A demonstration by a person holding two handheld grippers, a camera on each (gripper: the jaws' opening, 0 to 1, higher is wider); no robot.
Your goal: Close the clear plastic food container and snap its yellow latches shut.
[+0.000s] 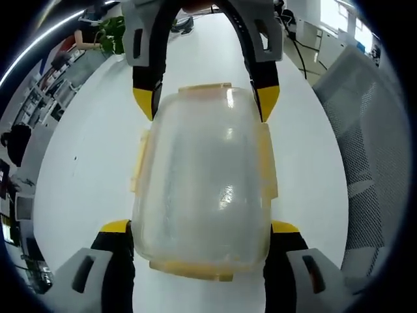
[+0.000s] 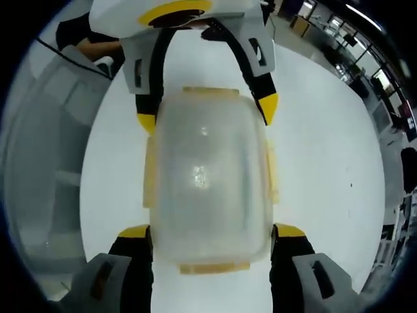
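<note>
On the white table (image 1: 78, 163), left gripper view: my left gripper (image 1: 202, 235) spreads wide around the clear container's (image 1: 202, 182) near end, right gripper (image 1: 205, 104) straddling its far end. Right gripper view: the mirror case, jaws wide beside the lidded container, yellow latches (image 2: 148, 173) along its sides.

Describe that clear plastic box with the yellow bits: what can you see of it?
The clear plastic food container is a rounded rectangular box, cloudy and see-through, with pale yellow latches on all four sides. Its lid is on. It lies flat on a white table, with the left hand-held gripper straddling one end and the right hand-held gripper the other, jaws close beside its walls.
</note>
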